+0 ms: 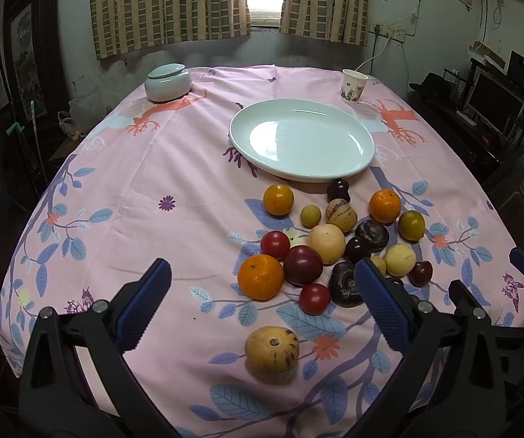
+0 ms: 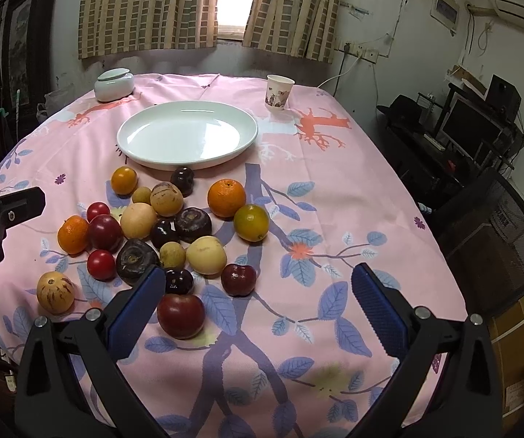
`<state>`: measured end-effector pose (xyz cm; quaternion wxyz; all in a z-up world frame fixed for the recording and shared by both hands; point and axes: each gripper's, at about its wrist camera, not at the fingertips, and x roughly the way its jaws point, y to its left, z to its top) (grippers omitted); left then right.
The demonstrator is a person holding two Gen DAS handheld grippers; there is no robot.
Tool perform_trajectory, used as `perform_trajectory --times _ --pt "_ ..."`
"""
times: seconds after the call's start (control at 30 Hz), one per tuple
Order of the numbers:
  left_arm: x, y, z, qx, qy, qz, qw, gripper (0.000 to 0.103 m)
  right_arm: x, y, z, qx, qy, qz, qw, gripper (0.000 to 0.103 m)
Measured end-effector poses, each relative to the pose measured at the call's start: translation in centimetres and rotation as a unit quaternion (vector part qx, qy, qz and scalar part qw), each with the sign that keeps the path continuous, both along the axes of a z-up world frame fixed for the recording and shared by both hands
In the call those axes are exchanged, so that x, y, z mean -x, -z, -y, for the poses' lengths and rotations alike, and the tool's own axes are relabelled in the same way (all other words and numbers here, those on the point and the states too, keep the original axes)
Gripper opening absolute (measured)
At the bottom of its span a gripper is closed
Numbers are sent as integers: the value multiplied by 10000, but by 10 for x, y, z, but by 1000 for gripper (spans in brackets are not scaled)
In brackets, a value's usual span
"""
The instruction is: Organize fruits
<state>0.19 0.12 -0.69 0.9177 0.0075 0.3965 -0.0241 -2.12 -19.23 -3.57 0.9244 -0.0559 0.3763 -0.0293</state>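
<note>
Left gripper [image 1: 262, 303]: fingers apart, nothing between the pads, held above the near edge of the pink floral tablecloth [image 1: 160, 168]. Right gripper [image 2: 258, 304]: fingers likewise apart and empty. A striped pepino melon [image 1: 272, 349] lies alone nearest the left gripper; a dark red plum [image 2: 181, 316] lies just beside the right gripper's left finger. The remaining fruits [image 2: 174, 219], among them oranges, tomatoes and dark round ones, are clustered on the cloth. White oval plate [image 2: 187, 138] just beyond the cluster, bare. Lidded celadon jar [image 1: 168, 82] and paper cup [image 2: 279, 92] at the far edge.
</note>
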Motion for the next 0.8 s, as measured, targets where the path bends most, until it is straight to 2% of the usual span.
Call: perform_trajectory --times 0.8 --pt "-3 6 2 74 81 -57 9999 101 -12 2 -9 -5 -32 -211 9998 102"
